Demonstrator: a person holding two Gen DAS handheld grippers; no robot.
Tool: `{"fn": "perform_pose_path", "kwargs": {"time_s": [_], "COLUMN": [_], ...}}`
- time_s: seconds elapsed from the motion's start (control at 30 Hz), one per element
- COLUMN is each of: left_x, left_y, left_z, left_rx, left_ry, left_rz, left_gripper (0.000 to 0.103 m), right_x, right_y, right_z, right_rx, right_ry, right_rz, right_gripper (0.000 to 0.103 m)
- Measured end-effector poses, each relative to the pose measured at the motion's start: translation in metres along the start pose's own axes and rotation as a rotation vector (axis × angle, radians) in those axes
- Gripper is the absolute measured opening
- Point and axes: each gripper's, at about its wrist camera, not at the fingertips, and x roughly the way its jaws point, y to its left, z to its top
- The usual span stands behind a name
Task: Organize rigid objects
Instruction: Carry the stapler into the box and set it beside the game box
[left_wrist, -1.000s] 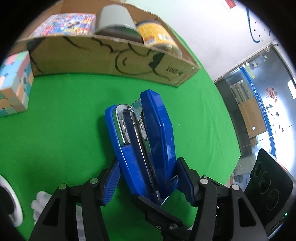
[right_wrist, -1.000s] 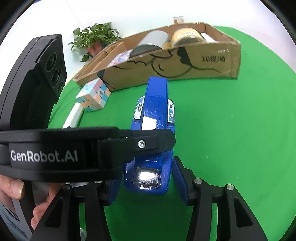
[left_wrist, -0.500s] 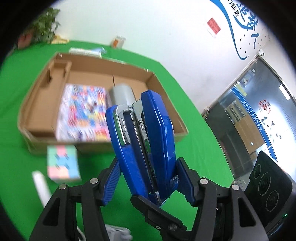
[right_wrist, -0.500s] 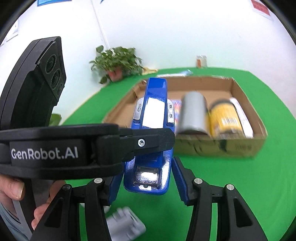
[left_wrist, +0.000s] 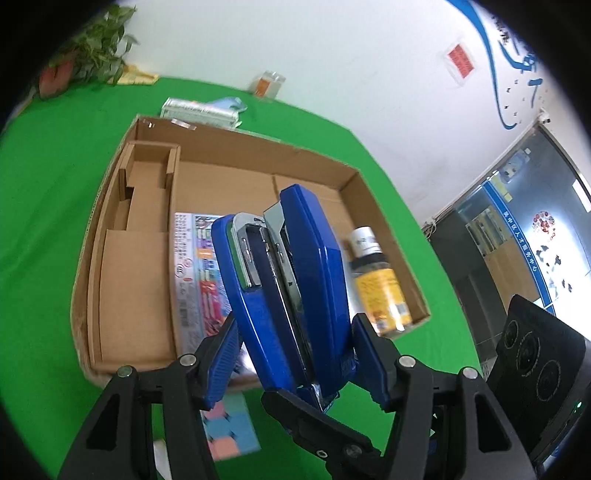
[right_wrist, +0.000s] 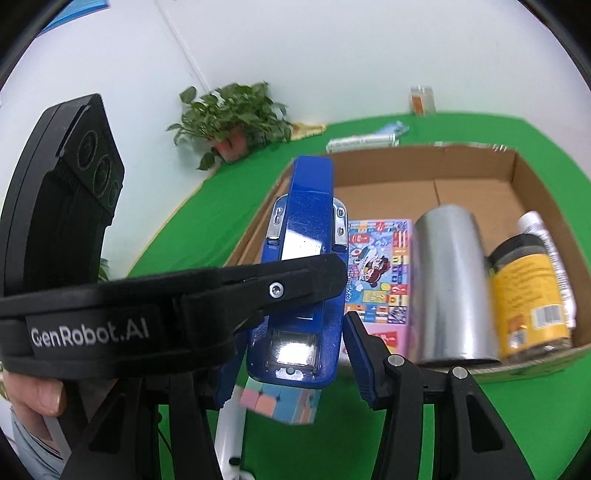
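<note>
A blue stapler (left_wrist: 291, 280) hangs in the air over the near wall of the cardboard box (left_wrist: 236, 144), held by both grippers at once. My left gripper (left_wrist: 295, 350) is shut on its top and base. My right gripper (right_wrist: 293, 365) is shut on the sides of the stapler's (right_wrist: 303, 258) rear end, with the left gripper's black finger (right_wrist: 184, 306) crossing in front. The box (right_wrist: 517, 173) holds a colourful flat pack (right_wrist: 380, 266), a silver cylinder (right_wrist: 450, 280), a yellow-labelled jar (right_wrist: 528, 295) and a white tube (right_wrist: 543, 236). The box's left part is bare cardboard.
A pastel puzzle cube (right_wrist: 280, 402) and a white object (right_wrist: 231, 435) lie on the green cloth below the grippers. A potted plant (right_wrist: 236, 114), a small jar (right_wrist: 421, 99) and a flat pack (right_wrist: 362, 142) stand behind the box. A person's hand (right_wrist: 37, 391) grips the left tool.
Both grippers have risen and carried the stapler from the cloth in front of the box to above its near wall. The cube has passed underneath them.
</note>
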Motion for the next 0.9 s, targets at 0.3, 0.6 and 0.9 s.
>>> {"fn": "perform_pose_path", "kwargs": {"time_s": [0.3,0.6,0.9], "left_x": [0.043,0.029,-0.022], "left_y": [0.039,0.05,0.057], "left_z": [0.014,0.016,-0.006], "left_rx": [-0.047,-0.054,-0.053], "left_ry": [0.104,0.068,-0.073], "left_rz": [0.008,0.033,0.106], "left_gripper": [0.059,0.058,0.058], "right_x": [0.075,0.097,0.102], "right_y": [-0.027,-0.031,-0.024], "right_z": [0.005,0.001,-0.003], "right_rx": [0.081,0.121,0.064], "right_ry": [0.092,0.115,0.115], "right_rz": [-0.002,0.035,0.026], "right_gripper": [0.05,0.044,0.034]}}
